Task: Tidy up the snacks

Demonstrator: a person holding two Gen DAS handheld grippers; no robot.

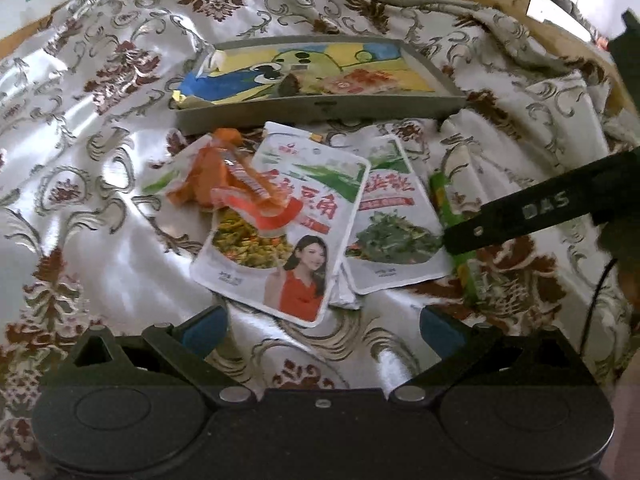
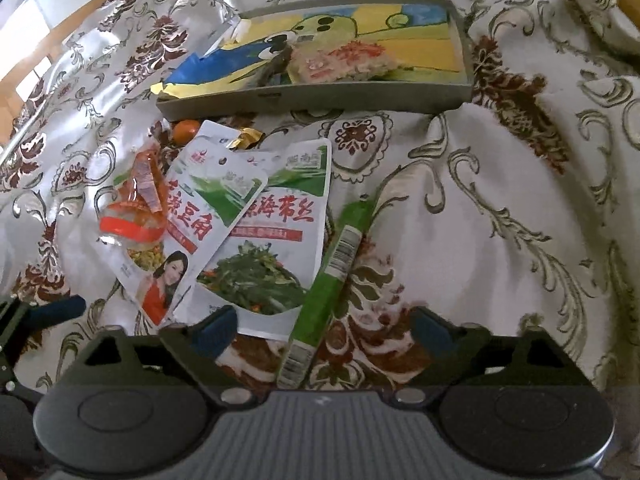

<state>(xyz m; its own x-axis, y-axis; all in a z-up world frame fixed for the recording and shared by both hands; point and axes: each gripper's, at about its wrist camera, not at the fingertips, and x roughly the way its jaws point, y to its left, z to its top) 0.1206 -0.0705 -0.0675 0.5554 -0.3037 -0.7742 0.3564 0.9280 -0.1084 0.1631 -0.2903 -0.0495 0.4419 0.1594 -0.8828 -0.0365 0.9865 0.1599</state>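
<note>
Blue pads tip both fingers of the right hand-held gripper [image 2: 322, 326], whose jaws stand wide apart and grip nothing; the near end of a green stick pack [image 2: 326, 276] lies on the cloth between them, touching neither pad. The left hand-held gripper [image 1: 322, 326] is likewise spread wide and empty, poised over the lower edge of a white pouch printed with a woman in red [image 1: 288, 236]. An orange-and-clear wrapper [image 1: 240, 184] lies across that pouch's upper left, and a second white pouch showing green vegetables [image 1: 390, 236] sits partly beneath its right side, just beside the stick pack. Beyond the pile, a grey tray [image 1: 320, 110] holds a large yellow and blue snack bag [image 1: 320, 70]. Everything rests on a shiny cream cloth with brown floral patterns [image 1: 100, 140].
</note>
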